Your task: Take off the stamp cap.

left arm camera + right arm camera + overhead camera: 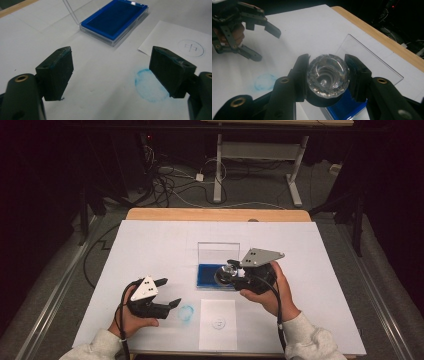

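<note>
Now the crystal-topped stamp [328,76] is hovering over the blue ink pad [115,18], being inked.
Right gripper [231,271] is clamping it; left gripper [167,292] is gaping empty; paper slip [218,324] already showing one faint print.

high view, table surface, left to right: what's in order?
Left claw, open → blue ink smudge → paper slip with stamped mark → right claw shut on the crystal-topped stamp over the blue ink pad.

Desk [150,245] w/ white sheet, blue ink pad [205,276] in clear case at centre, right gripper [231,270] jaws closed on a glassy stamp [226,274] over the pad, left gripper [169,292] jaws apart near blue smudge [186,313], stamped paper slip [218,324] at front.
</note>
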A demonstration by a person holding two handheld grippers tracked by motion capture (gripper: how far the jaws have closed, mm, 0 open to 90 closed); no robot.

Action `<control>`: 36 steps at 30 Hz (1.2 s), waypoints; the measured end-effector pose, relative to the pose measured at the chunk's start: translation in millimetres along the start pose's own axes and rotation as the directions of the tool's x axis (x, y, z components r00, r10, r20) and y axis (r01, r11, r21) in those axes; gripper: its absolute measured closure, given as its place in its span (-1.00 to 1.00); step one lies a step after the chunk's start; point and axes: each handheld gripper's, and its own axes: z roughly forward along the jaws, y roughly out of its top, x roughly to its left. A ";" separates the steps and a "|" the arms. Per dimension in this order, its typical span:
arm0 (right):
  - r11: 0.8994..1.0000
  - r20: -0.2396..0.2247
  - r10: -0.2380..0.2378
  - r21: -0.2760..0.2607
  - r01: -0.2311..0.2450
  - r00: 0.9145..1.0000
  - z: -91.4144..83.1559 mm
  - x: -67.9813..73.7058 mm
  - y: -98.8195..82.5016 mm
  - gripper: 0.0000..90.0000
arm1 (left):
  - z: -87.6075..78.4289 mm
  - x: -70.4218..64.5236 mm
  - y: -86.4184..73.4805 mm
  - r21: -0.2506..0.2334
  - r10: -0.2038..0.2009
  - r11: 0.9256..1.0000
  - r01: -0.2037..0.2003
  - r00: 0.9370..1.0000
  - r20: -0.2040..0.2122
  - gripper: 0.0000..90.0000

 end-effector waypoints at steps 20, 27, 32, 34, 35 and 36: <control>1.000 -0.168 0.018 -0.021 -0.022 0.986 10.5 30.8 6.3 0.26 | 35.5 -36.4 45.5 -0.067 0.144 0.988 -0.139 0.987 0.077 -0.59; 0.999 -0.183 0.024 -0.020 -0.028 0.983 12.3 31.1 3.3 0.26 | 34.1 -43.8 50.4 -0.116 0.200 0.975 -0.191 0.977 0.075 -0.45; 0.999 -0.180 0.039 -0.025 -0.045 0.983 12.1 30.9 2.7 0.26 | 35.4 -45.8 50.5 -0.114 0.200 0.975 -0.189 0.976 0.091 -0.45; 0.999 -0.190 0.042 -0.026 -0.048 0.981 13.9 32.3 1.8 0.26 | 36.1 -46.5 50.3 -0.113 0.199 0.976 -0.188 0.976 0.093 -0.45; 0.999 -0.191 0.037 -0.025 -0.043 0.981 14.6 32.6 1.5 0.26 | 36.1 -46.5 50.3 -0.113 0.199 0.976 -0.188 0.976 0.093 -0.45; 0.999 -0.186 0.036 -0.028 -0.042 0.982 15.2 33.0 1.2 0.26 | 37.0 -47.1 50.0 -0.108 0.194 0.977 -0.184 0.977 0.091 -0.45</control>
